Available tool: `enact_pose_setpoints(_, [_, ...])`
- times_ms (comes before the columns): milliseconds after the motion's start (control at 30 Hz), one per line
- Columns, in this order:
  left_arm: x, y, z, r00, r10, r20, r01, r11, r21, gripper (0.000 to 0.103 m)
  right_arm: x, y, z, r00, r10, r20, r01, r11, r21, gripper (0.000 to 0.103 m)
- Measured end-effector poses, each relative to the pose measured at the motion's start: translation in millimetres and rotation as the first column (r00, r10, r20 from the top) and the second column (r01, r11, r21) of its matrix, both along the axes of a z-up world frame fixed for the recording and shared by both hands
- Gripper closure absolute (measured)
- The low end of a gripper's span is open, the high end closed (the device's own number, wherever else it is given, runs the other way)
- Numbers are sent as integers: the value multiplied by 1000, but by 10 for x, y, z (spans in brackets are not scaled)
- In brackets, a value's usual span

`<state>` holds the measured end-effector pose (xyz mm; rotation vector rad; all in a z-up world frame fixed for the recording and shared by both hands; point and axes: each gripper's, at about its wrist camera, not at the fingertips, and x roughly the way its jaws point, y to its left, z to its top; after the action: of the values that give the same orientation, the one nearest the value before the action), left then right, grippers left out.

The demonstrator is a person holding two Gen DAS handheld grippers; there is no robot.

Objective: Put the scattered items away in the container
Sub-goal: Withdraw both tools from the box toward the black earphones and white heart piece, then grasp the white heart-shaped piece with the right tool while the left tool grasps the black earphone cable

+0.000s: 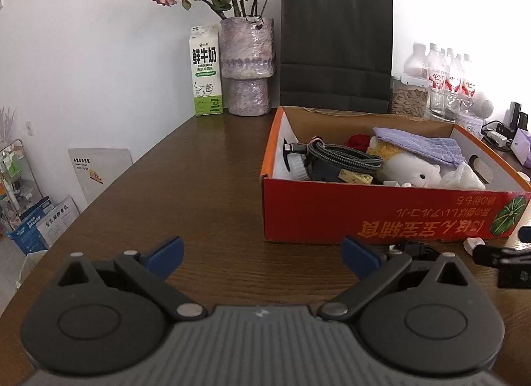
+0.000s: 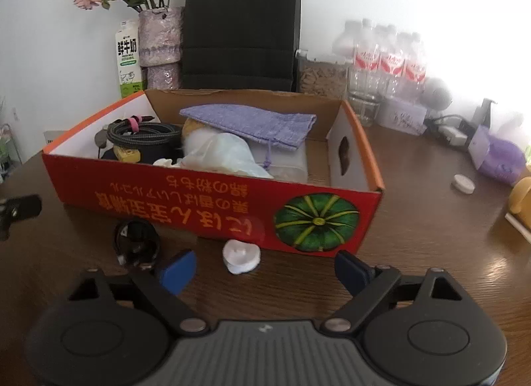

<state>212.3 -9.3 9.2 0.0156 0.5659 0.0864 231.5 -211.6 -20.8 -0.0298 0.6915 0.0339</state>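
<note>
Setting: dark wood-grain table (image 2: 415,253); red cardboard box (image 2: 212,206) w/ green pumpkin print at centre, open top.
In box: braided gray cable coil (image 2: 142,135), lilac knit pouch (image 2: 252,125), white plush toy (image 1: 411,167), crumpled clear plastic bag (image 2: 225,153).
Loose items: small white rounded plastic piece (image 2: 241,256) on table just near of box front wall; black round glossy object (image 2: 136,241) to its left; another white tablet-like piece (image 2: 464,183) far right.
Right gripper (image 2: 262,273): jaws wide, nothing between pads; white piece lies just ahead, left of centre between blue pads. No clear long axis, roughly round.
Left gripper (image 1: 262,258): jaws wide, empty, over bare table left of box.
Nearer hand: right, by my read.
</note>
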Motion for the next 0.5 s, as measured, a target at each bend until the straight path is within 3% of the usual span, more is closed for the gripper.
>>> enact_pose_setpoints(133, [-11,46,-10,1000,3,-6,-3,1000,-17,0,64,69,-44,1000,1,-20,-1,1000,11,31])
enact_pose_setpoints(200, [-2,57,-20,1000,-2,-11,1,1000,-26,0,91,99,-56,1000,-2,-28,2,1000,13,43])
enact_pose_setpoints(333, [32,47,-69,1000,-10,-26,9,1000,-30,0,120,130,-76,999,-2,-35,3,1000,26,49])
enact_pose_setpoints(500, [63,5,-104,999,-16,-39,15,1000,-24,0,123,147,-69,1000,-4,-31,6,999,35,71])
